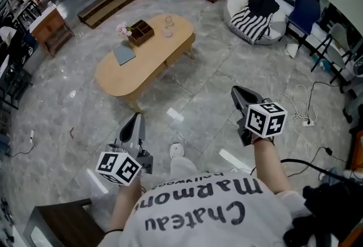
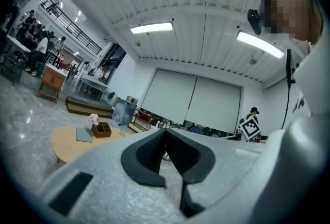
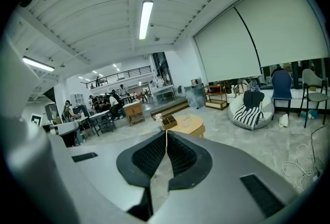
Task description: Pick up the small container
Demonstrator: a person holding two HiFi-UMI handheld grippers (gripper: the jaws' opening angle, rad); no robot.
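Floor (image 1: 227, 64): big and grey. The person stands on it, well apart from the counter.
Counter (image 1: 113, 76): long and wooden, with a brown box (image 1: 142, 32) on top.
Left hand-held gripper (image 1: 138, 118): jaws pressed together, nothing in it.
Right hand-held gripper (image 1: 235, 91): jaws pressed together too, nothing in it.
Small container (image 1: 168, 30): I think it is the little clear thing on the counter, near the brown box. It is too tiny to be sure.
Done: nothing yet.
Left to do: go over, open up, grab it, lift it.
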